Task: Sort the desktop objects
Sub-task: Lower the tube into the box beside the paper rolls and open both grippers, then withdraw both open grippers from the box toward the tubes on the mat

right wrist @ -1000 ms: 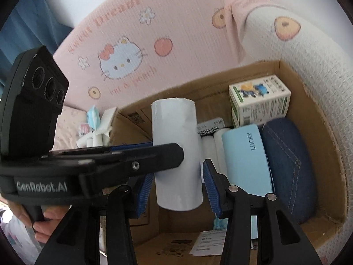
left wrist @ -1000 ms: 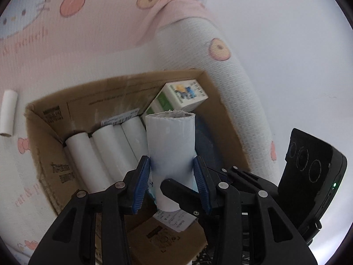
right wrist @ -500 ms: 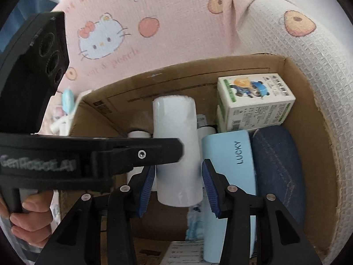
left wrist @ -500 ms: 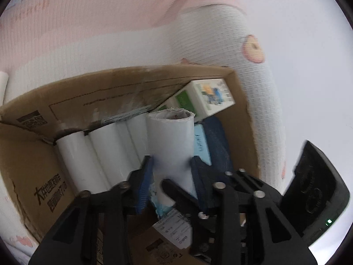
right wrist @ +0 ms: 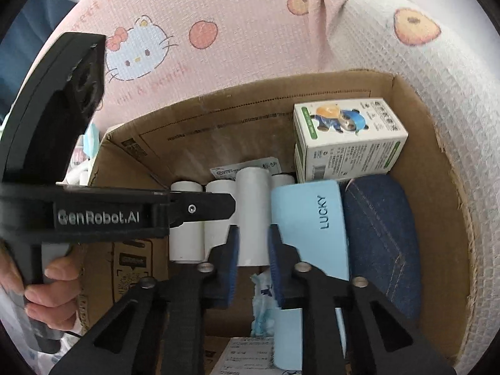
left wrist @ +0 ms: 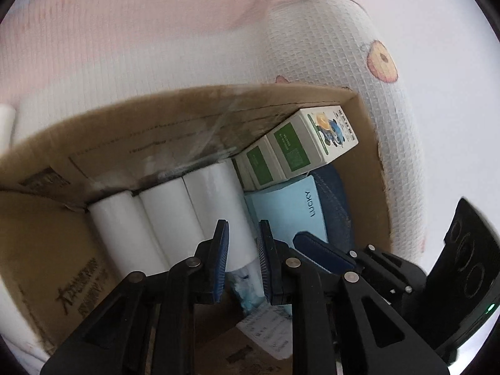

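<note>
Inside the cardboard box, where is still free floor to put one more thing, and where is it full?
The free patch is the near-left floor of the box, bordered by the left wall, the ends of the white rolls and the blue wrapper. The far side and the right are crowded: rolls, green cartons, the LUCKY case and the denim case lie packed side by side.

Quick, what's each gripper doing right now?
Left gripper: fingers just been closing, slightly open, nothing between them.
Right gripper: shut, holding nothing.
</note>
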{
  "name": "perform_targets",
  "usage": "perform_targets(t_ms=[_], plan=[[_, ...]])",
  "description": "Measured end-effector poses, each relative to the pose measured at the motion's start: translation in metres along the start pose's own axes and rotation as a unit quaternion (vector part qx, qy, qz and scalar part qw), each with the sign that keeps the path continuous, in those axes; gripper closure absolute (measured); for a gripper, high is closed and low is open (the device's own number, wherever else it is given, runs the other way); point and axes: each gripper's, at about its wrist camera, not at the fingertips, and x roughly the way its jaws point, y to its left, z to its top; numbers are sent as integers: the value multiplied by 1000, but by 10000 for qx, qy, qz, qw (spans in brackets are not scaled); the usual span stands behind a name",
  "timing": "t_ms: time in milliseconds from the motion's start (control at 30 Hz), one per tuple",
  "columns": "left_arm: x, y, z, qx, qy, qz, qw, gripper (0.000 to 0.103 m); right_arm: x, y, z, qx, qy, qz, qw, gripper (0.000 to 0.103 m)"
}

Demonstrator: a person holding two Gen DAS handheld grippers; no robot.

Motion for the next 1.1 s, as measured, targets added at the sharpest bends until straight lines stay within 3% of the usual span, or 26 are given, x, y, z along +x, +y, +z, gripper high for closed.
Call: perform_targets(t_ms=[100,167,200,300,433,567,667,900,1100], plan=[[-4,-8,-4,345,-129,418,9984,83,5,4,-3,-3,198,32,9998,92],[-9,-5,-6,296,-245,654,9971,89,12,9,-4,33,402,79,9992,92],[-12,-3,-7,252,-291,615,9974,96,18,10,-5,74,529,-16,9986,92],[-22,7,-13,194,-372,330,9986,96,34,13,-4,105,758,-221,9968,92],[-35,11,-16,396,-473,445,9971,96,49,14,0,155,969,-339,9946,92],[-42,11,-15,574,-527,563,9954,96,60,20,7,-57,1117,-723,9911,92],[-45,10,-12,630,-554,509,9952,96,70,22,11,-67,1279,-678,9894,92],[-51,12,-13,656,-529,461,9954,96,69,11,17,155,1270,-550,9903,92],[-48,3,-16,727,-578,484,9945,93,38,9,16,200,845,-408,9954,92]])
